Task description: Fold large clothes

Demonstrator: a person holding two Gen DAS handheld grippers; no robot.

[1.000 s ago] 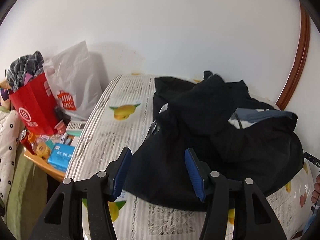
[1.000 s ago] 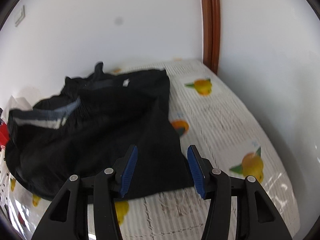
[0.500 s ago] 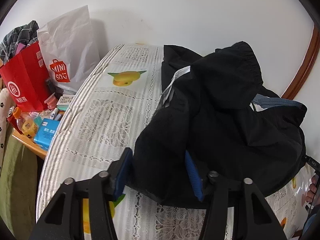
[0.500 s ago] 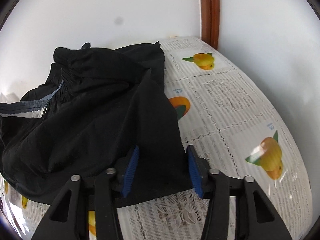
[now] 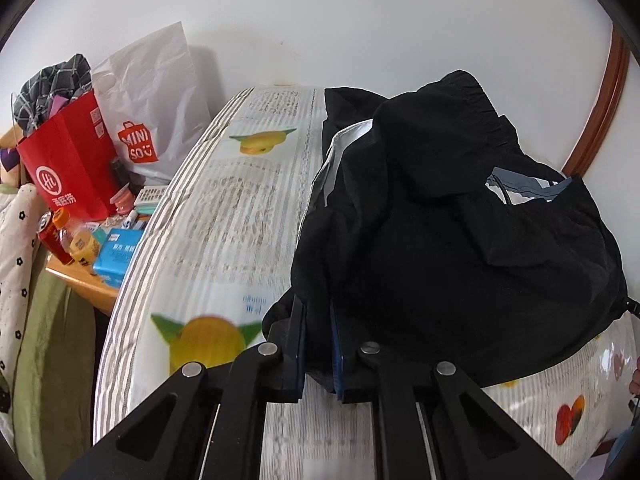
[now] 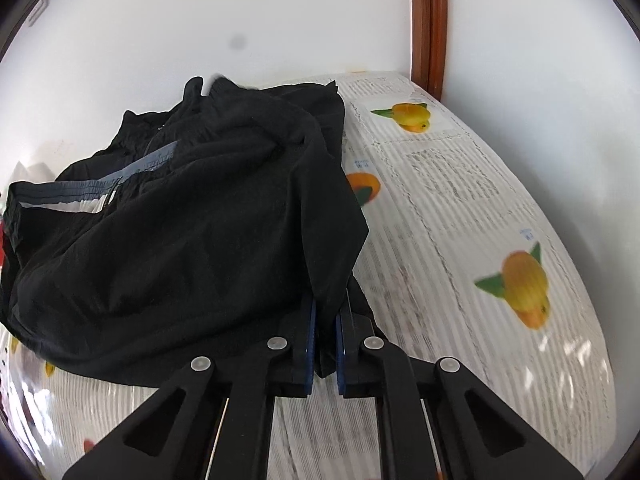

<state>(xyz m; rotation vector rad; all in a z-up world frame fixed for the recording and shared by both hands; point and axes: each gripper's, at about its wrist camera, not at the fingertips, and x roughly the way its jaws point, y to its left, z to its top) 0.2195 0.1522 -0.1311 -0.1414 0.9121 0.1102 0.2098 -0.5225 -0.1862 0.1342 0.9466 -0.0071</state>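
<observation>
Left wrist view, left to right:

- We list a white quilted cloth with small black flowers at the far left edge, with a green cloth hanging beside it.
- A red paper bag stands on a wooden side table, with a checked cloth sticking out of its top.
- A white MINISO bag leans on the wall just right of the red bag.
- Small bottles and a blue box lie near the side table's near edge.
- A striped cover with fruit prints is spread over the main surface.
- The left gripper has its jaws closing, with the near left edge of the black garment bunched between the blue pads.
- The garment lies heaped on the right half of the cover; a grey and white band shows at its right side.
- Brown wooden trim runs up the wall at the far right.

Right wrist view, left to right:

- The black garment fills the left half of the cover, crumpled, its grey band towards the left.
- The right gripper has its pads pressed together, pinching the garment's near right corner.
- The cover to the right of the garment is bare, with orange fruit prints.
- Wooden trim stands in the far corner.
</observation>
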